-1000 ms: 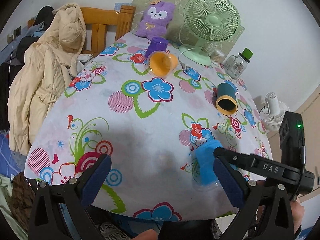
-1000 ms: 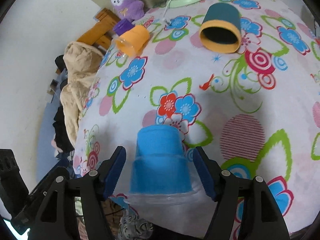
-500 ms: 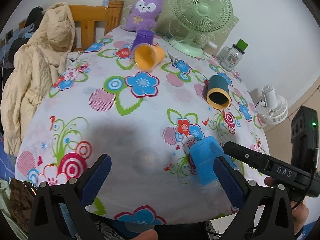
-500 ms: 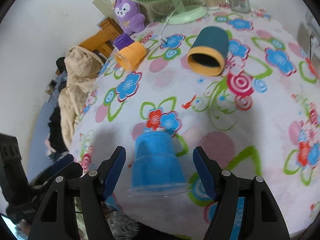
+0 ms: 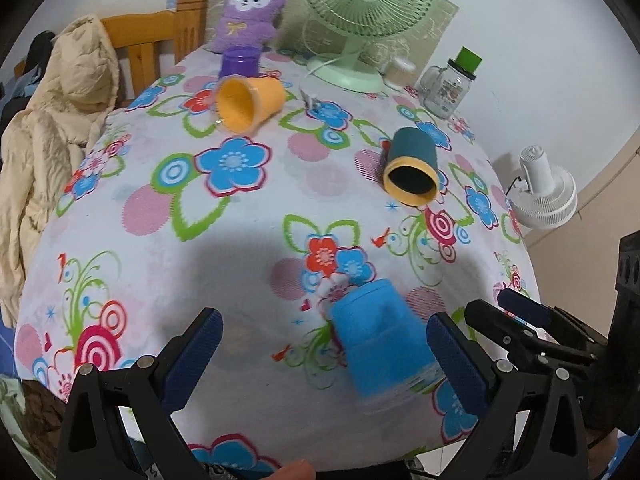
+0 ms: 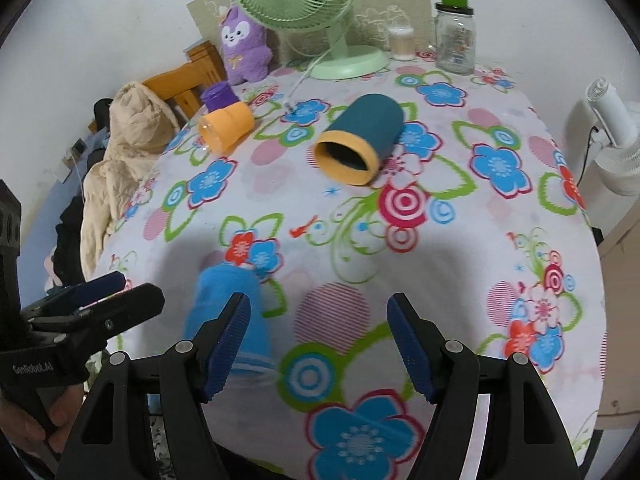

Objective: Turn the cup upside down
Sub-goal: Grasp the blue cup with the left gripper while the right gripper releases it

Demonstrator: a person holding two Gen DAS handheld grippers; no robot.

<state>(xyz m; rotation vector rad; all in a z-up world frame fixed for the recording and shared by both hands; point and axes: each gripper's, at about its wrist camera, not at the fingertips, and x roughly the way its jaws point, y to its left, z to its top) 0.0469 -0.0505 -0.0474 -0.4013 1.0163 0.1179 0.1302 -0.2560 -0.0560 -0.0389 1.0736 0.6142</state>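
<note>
A blue cup (image 5: 380,340) stands upside down, mouth on the flowered tablecloth (image 5: 248,232) near the front edge; in the right wrist view the blue cup (image 6: 228,300) is partly behind my left finger. My left gripper (image 5: 324,352) is open and empty, with the cup inside its span near the right finger. My right gripper (image 6: 318,344) is open and empty, to the right of the cup. A dark teal cup (image 6: 358,140) and an orange cup (image 5: 248,102) lie on their sides farther back.
A purple cup (image 5: 239,62), a plush toy (image 5: 248,4), a green desk fan (image 5: 360,20) and a glass jar (image 5: 450,80) stand at the back. A chair with a beige jacket (image 5: 52,140) is left of the table. A white fan (image 5: 544,196) stands at the right.
My right gripper has let go of the blue cup and drawn back to its right. The cup now stands free on the cloth. The left gripper has shifted so the cup sits within its span.
</note>
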